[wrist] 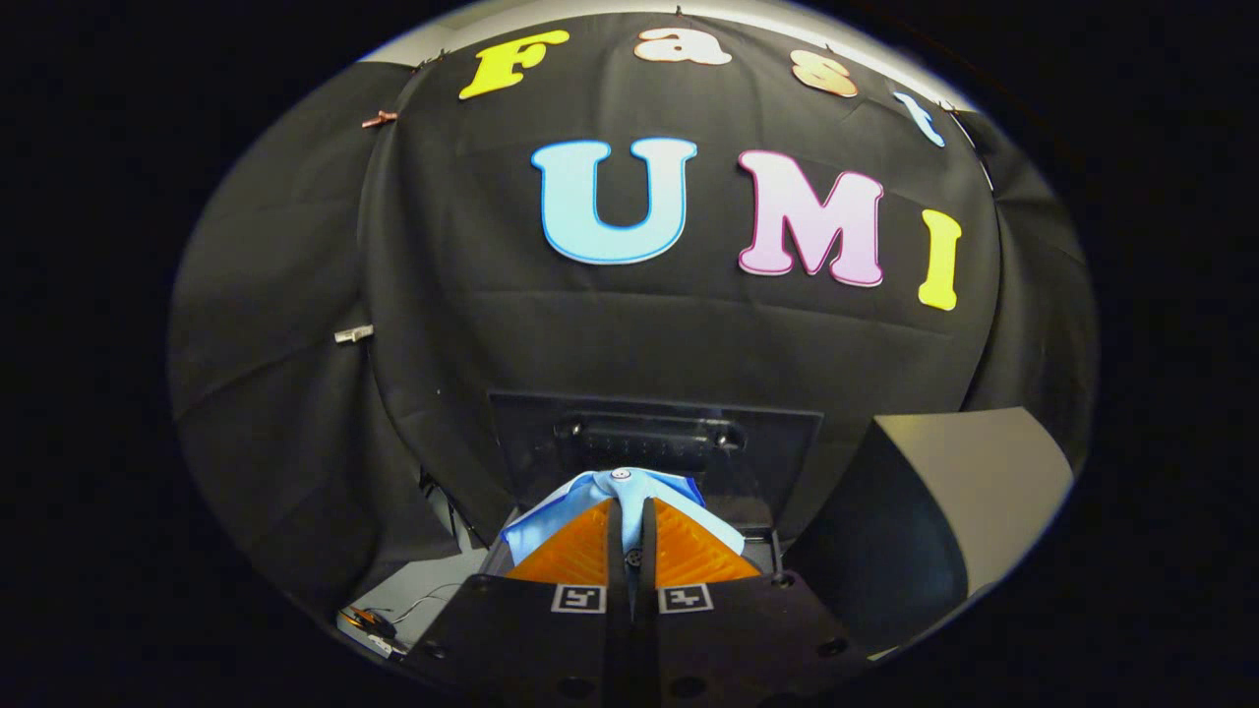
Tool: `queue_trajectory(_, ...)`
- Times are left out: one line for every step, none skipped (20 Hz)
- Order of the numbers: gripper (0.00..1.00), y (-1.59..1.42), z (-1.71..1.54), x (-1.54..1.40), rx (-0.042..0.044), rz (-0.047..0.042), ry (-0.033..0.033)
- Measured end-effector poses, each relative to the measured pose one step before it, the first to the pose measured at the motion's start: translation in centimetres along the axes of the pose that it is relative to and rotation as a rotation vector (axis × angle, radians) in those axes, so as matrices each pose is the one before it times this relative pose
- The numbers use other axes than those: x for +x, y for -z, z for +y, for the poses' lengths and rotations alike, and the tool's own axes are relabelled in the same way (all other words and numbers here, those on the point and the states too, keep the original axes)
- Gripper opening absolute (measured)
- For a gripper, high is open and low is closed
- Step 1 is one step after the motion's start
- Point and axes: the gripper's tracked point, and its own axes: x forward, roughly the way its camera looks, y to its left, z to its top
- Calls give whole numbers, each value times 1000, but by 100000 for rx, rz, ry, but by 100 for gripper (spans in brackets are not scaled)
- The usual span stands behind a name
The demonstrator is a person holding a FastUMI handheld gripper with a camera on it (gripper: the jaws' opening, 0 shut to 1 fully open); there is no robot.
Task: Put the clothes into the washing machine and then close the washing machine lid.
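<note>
Firmly between the gripper (630, 506) fingers, light-blue clothes (551, 516), pinched.

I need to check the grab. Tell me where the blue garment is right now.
In the gripper view, the blue garment is pinched between the shut fingers of the gripper, bunched around their tips, held up in front of the dark washing machine lid just beyond.

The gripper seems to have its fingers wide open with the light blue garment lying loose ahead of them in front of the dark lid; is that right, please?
Not quite: in the gripper view the gripper is shut on the light blue garment, pinched between both fingers. The dark lid does stand just beyond.
</note>
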Motion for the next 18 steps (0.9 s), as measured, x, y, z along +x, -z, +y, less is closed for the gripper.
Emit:
queue_trajectory(5, 1140, -119, 1149, -235, 1325, 1687)
queue_trajectory(5, 1135, 122, 1023, -340, 1662, 1119)
queue_trajectory(5, 1142, -47, 862, 48, 1173, 676)
queue_trajectory(5, 1023, 172, 1047, 224, 1164, 483)
queue_trajectory(5, 1117, 84, 988, -355, 1717, 955)
queue_trajectory(5, 894, -36, 840, -1103, 1022, 1051)
queue_trajectory(5, 951, -78, 899, -1400, 1387, 1377)
queue_trajectory(5, 937, -168, 827, -561, 1374, 1021)
queue_trajectory(5, 971, 163, 784, 189, 1101, -275)
queue_trajectory(5, 955, 12, 468, -46, 1309, 637)
queue_trajectory(5, 1034, 89, 467, -323, 1313, 616)
queue_trajectory(5, 1119, 344, 311, 76, 1570, -125)
queue_trajectory(5, 929, 184, 366, 100, 1177, 199)
queue_trajectory(5, 926, 20, 696, 296, 1620, 304)
queue_trajectory(5, 864, -121, 543, -185, 1489, 436)
queue_trajectory(5, 882, -27, 485, 37, 1560, 323)
queue_trajectory(5, 815, 43, 600, -125, 1394, -192)
queue_trajectory(5, 890, 70, 511, -305, 1668, 21)
